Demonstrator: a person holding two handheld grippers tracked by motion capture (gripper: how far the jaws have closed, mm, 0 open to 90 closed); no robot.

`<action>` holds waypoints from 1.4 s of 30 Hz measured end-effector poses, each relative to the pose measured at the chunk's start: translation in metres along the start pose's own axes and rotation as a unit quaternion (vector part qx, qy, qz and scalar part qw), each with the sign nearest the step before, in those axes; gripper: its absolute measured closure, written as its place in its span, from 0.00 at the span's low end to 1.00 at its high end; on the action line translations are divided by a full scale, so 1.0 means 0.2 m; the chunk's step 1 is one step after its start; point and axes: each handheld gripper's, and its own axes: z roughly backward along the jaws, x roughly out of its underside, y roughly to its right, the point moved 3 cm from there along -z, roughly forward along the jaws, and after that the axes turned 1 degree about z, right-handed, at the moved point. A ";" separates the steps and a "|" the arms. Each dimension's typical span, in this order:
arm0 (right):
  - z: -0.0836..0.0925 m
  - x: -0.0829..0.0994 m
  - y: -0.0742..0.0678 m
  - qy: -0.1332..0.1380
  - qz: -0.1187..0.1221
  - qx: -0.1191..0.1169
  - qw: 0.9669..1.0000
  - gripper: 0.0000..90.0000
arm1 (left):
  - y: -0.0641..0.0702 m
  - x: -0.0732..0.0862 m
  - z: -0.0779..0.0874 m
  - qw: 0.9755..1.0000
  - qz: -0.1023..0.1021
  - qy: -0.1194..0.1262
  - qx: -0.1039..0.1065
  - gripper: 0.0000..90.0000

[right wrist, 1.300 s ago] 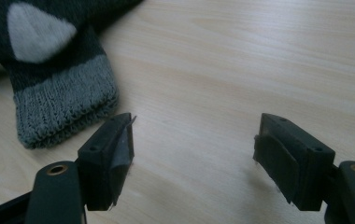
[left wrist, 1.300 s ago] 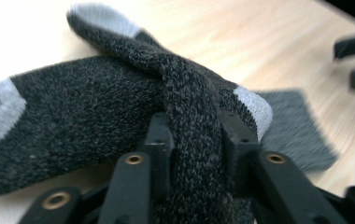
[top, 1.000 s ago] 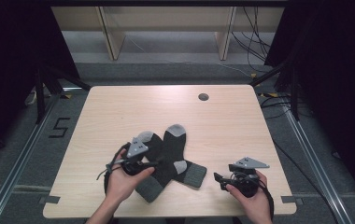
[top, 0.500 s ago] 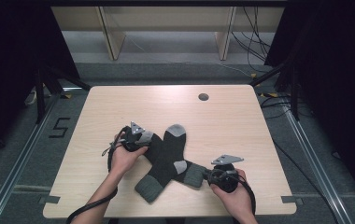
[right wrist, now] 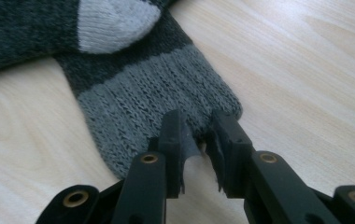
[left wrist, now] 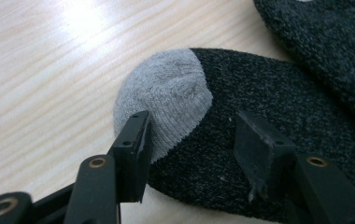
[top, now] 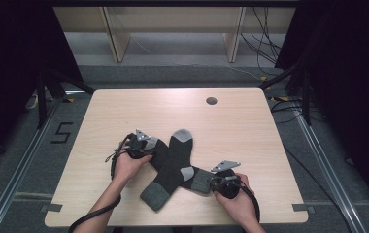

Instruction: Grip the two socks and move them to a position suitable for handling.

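Two dark grey socks with light grey toes, heels and cuffs lie crossed on the wooden table. The upper sock runs from its toe at the far end to its cuff near the front edge. The lower sock passes under it. My left gripper rests on the lower sock's toe; its jaws straddle the toe end, have just been closing, and still stand apart. My right gripper pinches the ribbed cuff edge; its jaws have just eased slightly.
A round cable hole sits near the table's far edge. Bare wood stretches behind and to both sides of the socks. Wooden shelving stands beyond the table, and cables trail on the floor at the right.
My right hand has slid left up to the lower sock's cuff and its jaws have narrowed on it. My left hand has shifted left and sunk onto the toe.
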 end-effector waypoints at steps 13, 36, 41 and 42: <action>0.03 -0.05 0.09 0.015 -0.038 0.024 0.999 0.89 | 0.03 0.09 0.07 1.000 0.028 0.005 -0.011 0.53; -0.07 -0.13 0.15 -0.030 -0.026 0.023 0.999 0.92 | 0.13 0.19 0.18 0.998 0.058 0.000 0.013 0.54; -0.09 -0.16 0.18 -0.026 -0.022 0.033 0.999 0.91 | 0.14 0.20 0.19 0.998 0.054 -0.002 0.019 0.54; -0.10 -0.16 0.18 -0.026 -0.027 0.031 0.999 0.91 | 0.14 0.20 0.19 0.998 0.056 0.003 0.019 0.54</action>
